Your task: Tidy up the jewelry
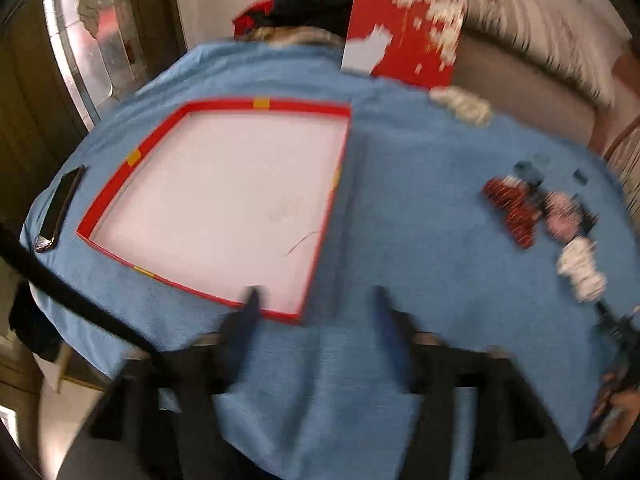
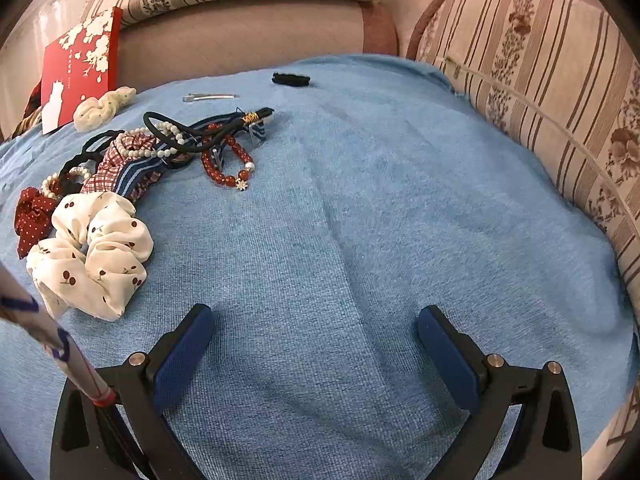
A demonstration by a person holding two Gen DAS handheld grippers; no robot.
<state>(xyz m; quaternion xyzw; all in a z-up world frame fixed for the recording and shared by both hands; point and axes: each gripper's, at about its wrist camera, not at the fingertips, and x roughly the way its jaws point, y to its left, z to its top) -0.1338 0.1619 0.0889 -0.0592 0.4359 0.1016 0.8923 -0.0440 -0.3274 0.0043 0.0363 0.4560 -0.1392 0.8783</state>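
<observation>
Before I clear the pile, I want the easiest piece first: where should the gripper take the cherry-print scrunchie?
Pinch the cherry-print scrunchie across its puffy near-right loop, coming from above; that side lies bare on the blue cloth, away from the tangle.

We are holding the left hand-held gripper (image 1: 316, 300) over the blue cloth (image 1: 420, 208), its jaws standing apart with nothing between them. The left fingertip (image 1: 252, 300) is overlapping the near edge of the red-rimmed tray (image 1: 224, 192). A phone (image 1: 60, 208) is lying left of the tray, blurred hair accessories (image 1: 536, 216) far right.
</observation>
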